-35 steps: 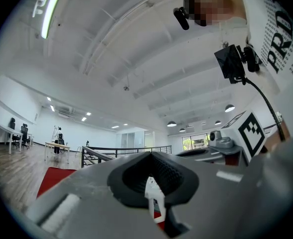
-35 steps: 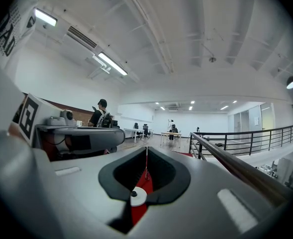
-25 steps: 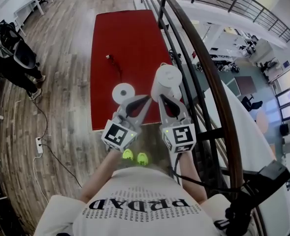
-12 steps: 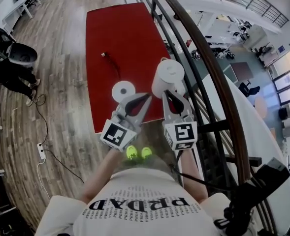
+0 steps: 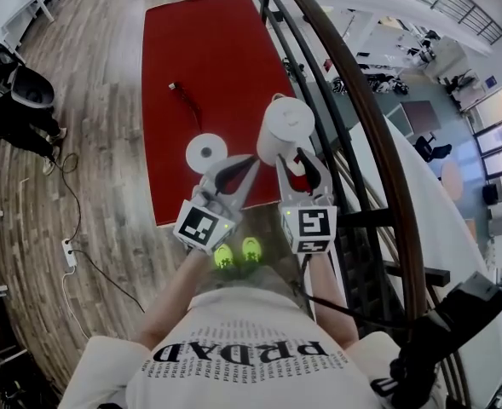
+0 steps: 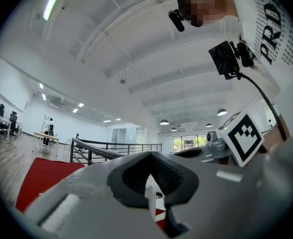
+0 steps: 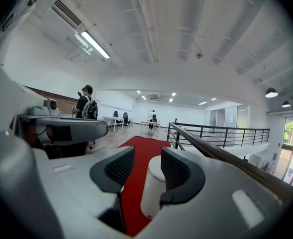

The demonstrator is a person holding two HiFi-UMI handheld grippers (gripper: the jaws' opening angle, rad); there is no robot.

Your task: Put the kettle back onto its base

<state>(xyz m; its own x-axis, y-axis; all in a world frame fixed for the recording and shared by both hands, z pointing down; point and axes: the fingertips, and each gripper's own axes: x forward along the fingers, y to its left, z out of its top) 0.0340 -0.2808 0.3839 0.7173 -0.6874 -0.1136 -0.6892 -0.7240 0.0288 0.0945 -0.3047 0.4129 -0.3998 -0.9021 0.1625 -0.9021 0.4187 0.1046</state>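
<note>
The white kettle (image 5: 285, 128) stands upright on the red table top (image 5: 208, 49), just right of its round white base (image 5: 206, 152), not on it. My right gripper (image 5: 304, 164) is at the kettle's near side and has just been opening. Its jaws stand apart, and in the right gripper view the kettle (image 7: 153, 195) shows through the gap between the dark pads (image 7: 181, 176), which do not press on it. My left gripper (image 5: 251, 162) hovers between base and kettle, its fingers meeting at the tips, shut on nothing I can see.
A black cable with a plug (image 5: 187, 100) lies on the red top behind the base. A dark metal railing (image 5: 353, 100) runs close along the table's right side. A person with a backpack (image 5: 16, 92) stands far left on the wooden floor, where a power strip (image 5: 67, 250) lies.
The right gripper's jaws have spread apart from the kettle's handle. Both grippers and the kettle have sunk slightly toward the red top.
</note>
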